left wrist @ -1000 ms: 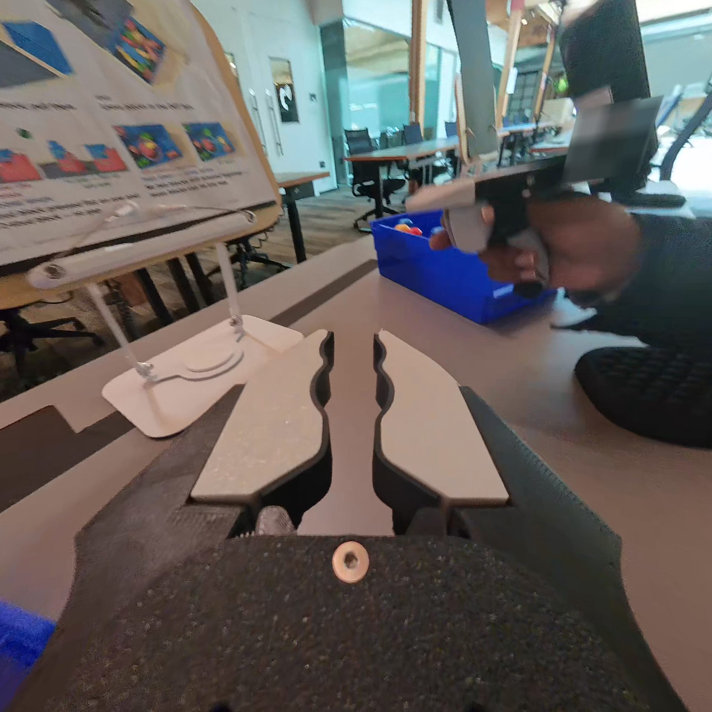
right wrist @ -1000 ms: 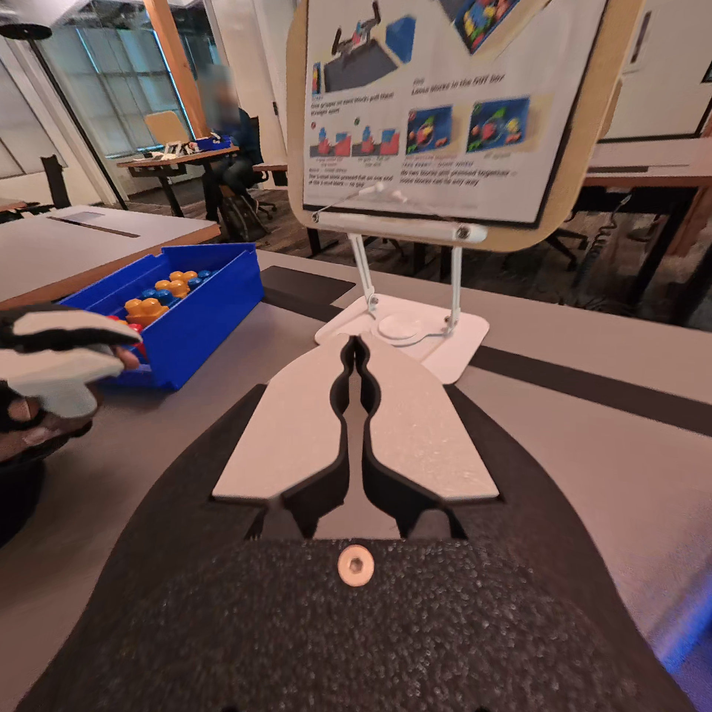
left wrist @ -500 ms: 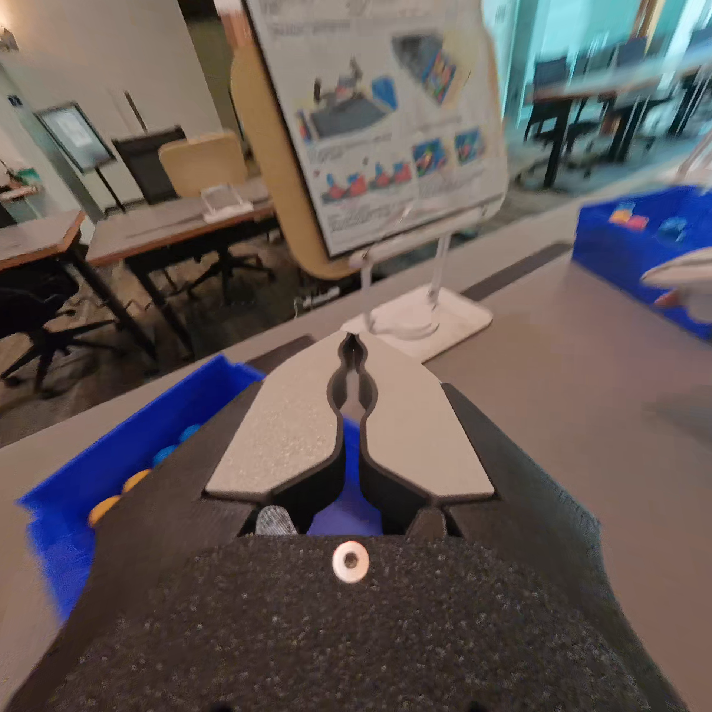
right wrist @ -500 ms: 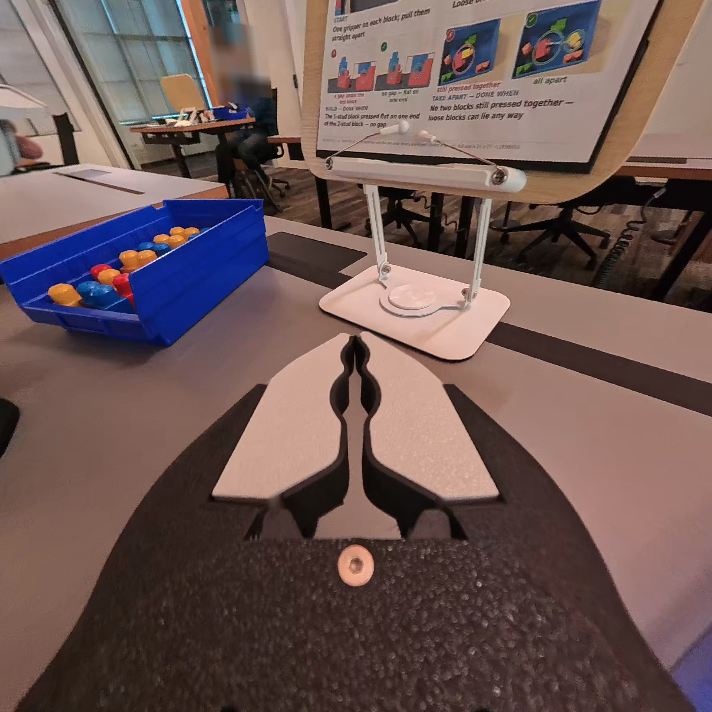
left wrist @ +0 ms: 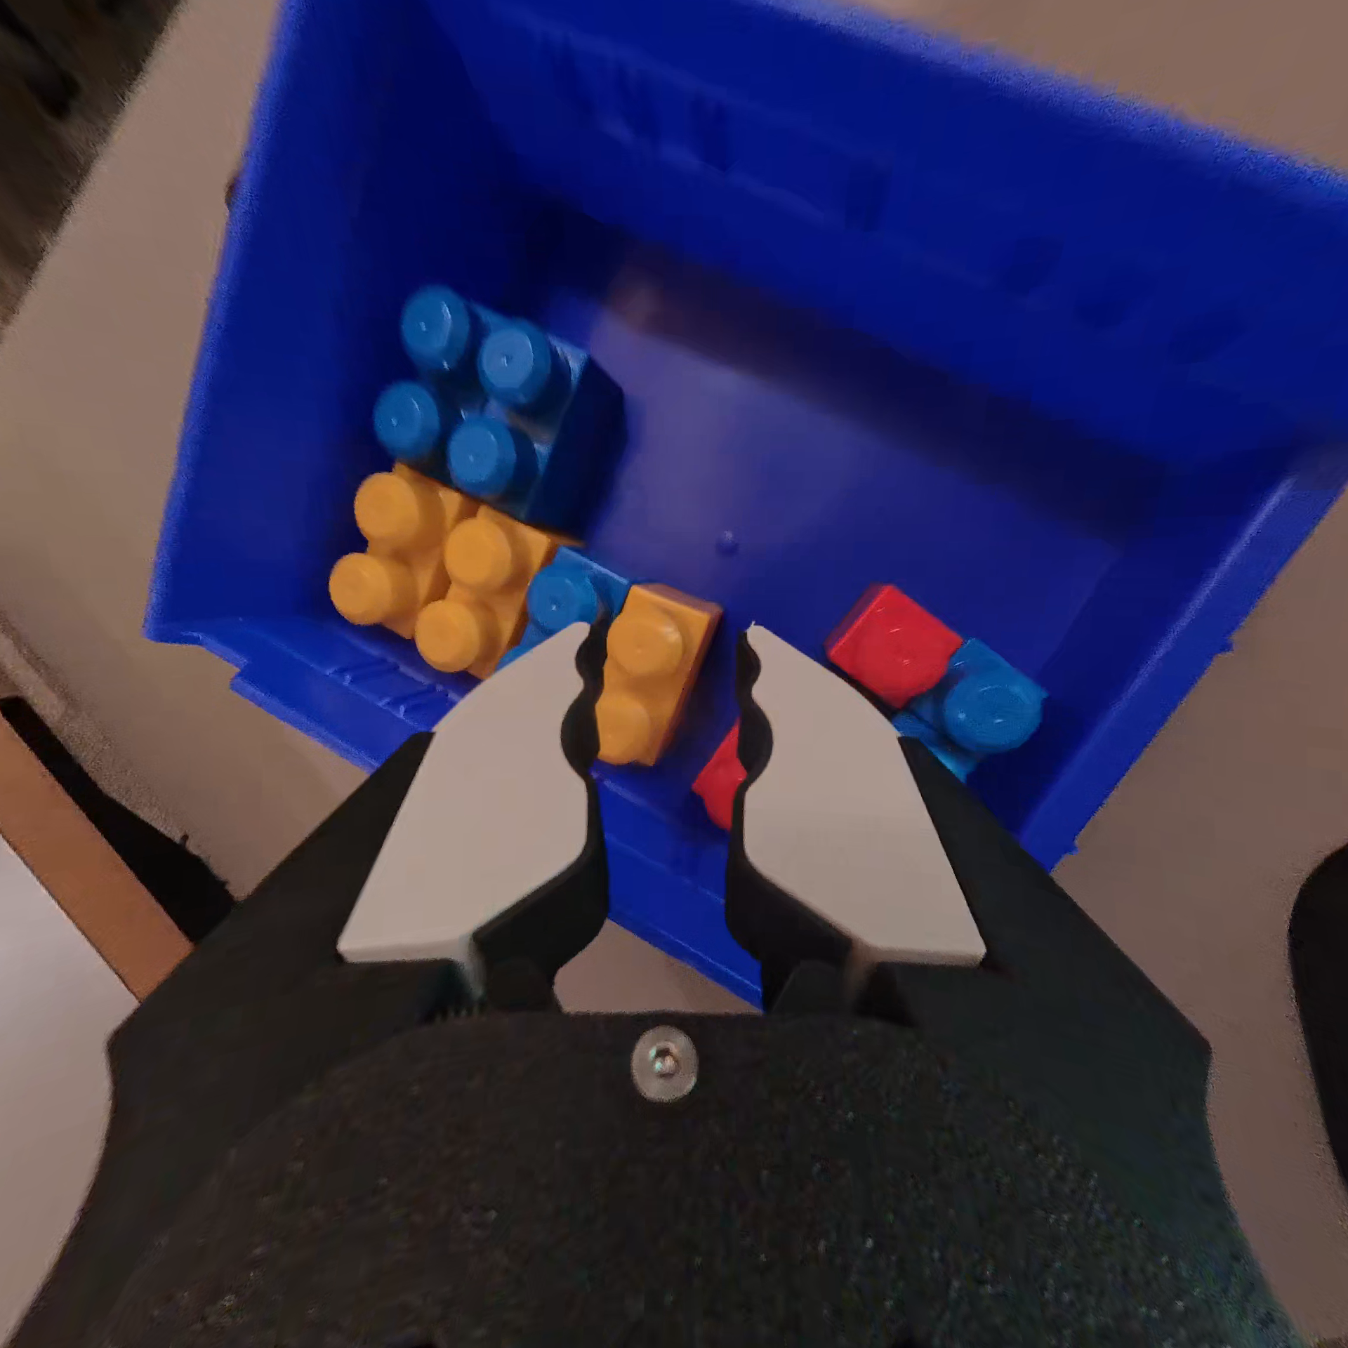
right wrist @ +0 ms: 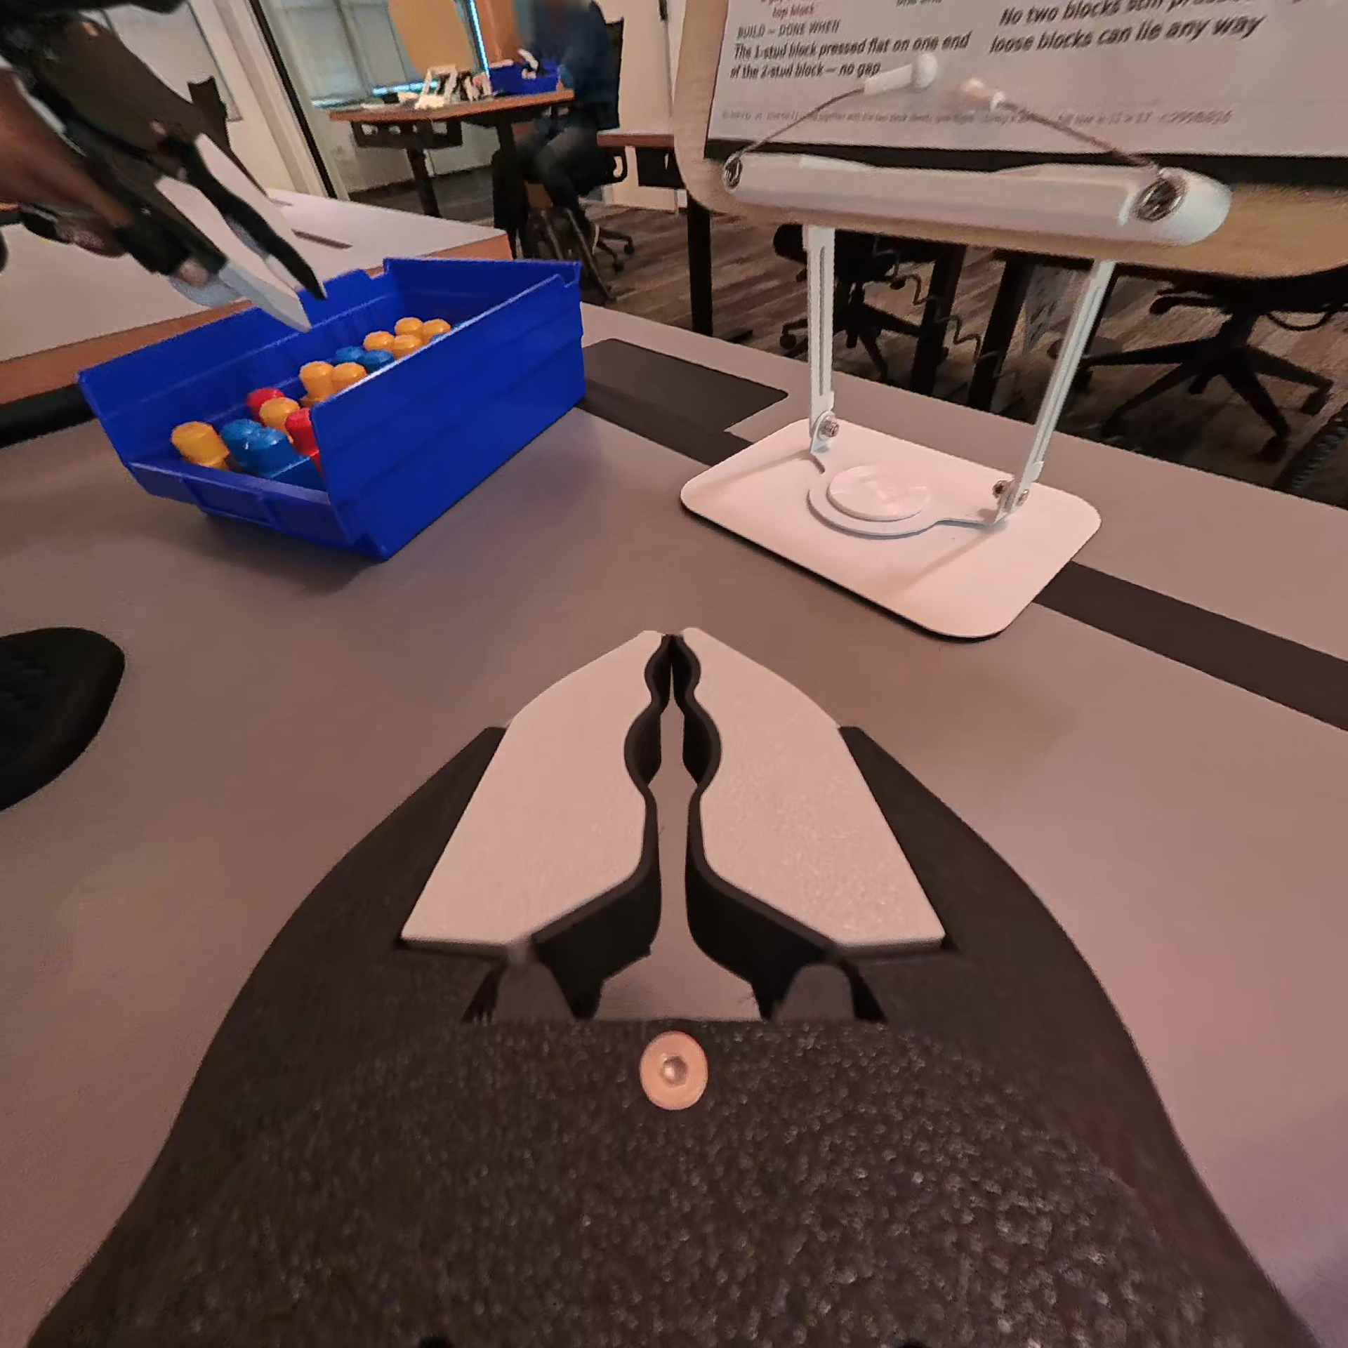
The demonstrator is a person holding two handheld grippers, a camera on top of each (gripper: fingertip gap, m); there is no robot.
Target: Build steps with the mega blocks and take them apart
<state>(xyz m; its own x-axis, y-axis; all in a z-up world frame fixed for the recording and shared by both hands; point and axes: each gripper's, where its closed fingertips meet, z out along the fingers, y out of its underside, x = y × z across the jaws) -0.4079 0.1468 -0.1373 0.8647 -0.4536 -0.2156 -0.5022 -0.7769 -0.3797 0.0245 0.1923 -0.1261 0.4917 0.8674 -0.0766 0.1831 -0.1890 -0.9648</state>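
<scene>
Your left gripper (left wrist: 667, 642) points steeply down into the blue bin (left wrist: 839, 219), its jaws spread wide with nothing between the pads; the left fingertip sits just beside a two-stud orange block (left wrist: 649, 686) that shows in the gap, though you cannot tell whether they touch. The mega blocks lie in the bin: a four-stud blue block (left wrist: 496, 408) against the left wall, a four-stud orange block (left wrist: 430, 576) right next to it, a small blue block (left wrist: 565, 602) wedged between the two orange ones, and toward the right wall a red block (left wrist: 893, 642) beside another blue block (left wrist: 985, 711). A second red block (left wrist: 718, 780) is partly hidden behind your right-hand fingertip. The view is a little blurred. Your right gripper (right wrist: 669, 642) hovers low over the bare grey tabletop (right wrist: 365, 656), its jaws nearly closed, tips almost meeting and holding nothing. From that side the bin (right wrist: 438, 452) stands toward the far left of the tabletop with the left gripper (right wrist: 284, 292) tilted over its near end. A white stand (right wrist: 897, 554) sits near the far edge, carrying a board with a printed sheet (right wrist: 1021, 66). A dark pad (right wrist: 44, 700) lies at the left edge of the tabletop.
</scene>
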